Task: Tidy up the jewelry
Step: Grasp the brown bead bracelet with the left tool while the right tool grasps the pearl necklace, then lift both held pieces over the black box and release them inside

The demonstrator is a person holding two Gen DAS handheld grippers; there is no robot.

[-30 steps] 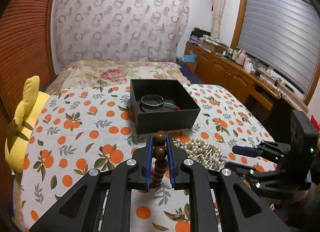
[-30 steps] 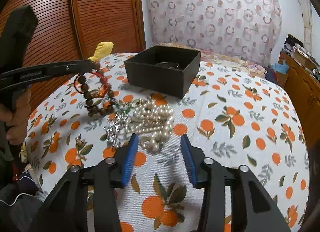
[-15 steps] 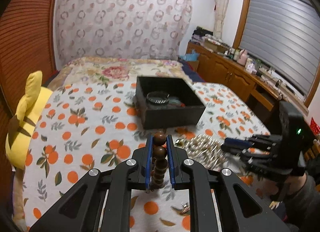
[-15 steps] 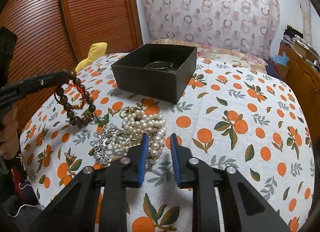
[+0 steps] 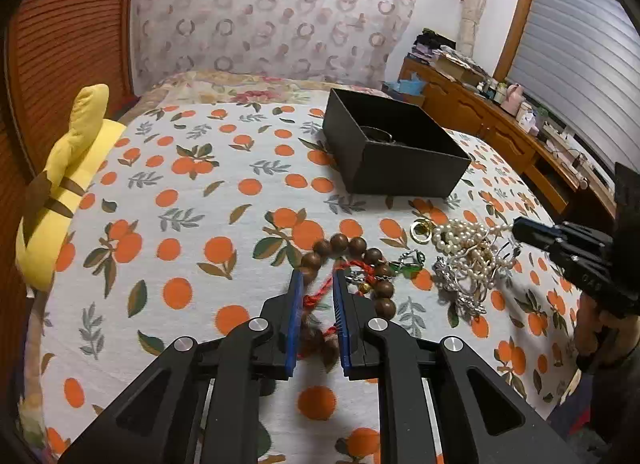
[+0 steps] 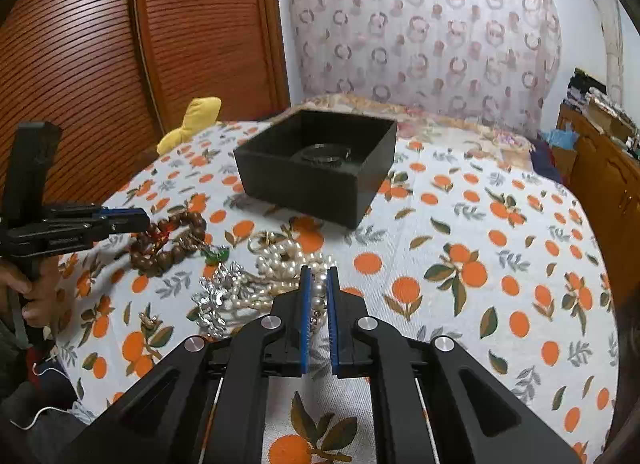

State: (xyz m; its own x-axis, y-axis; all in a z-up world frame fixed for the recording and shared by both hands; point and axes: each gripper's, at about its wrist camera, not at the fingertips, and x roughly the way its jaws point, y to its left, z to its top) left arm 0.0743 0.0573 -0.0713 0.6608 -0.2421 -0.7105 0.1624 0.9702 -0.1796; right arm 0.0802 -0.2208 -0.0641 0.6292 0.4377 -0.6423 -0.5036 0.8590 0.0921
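R gripper [image 6: 316, 296] is pinched on the pearl necklace [image 6: 288, 264], on the cloth near the black box [image 6: 312, 179]. L gripper [image 5: 316, 296], slightly open, straddles the wooden bracelet [image 5: 352, 260]. Next, probably: lift pearls into box w/o snagging.

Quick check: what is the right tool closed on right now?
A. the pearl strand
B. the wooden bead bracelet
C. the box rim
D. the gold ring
A: in the right wrist view, the right tool has its blue pads pinched on pearls of the pearl strand.
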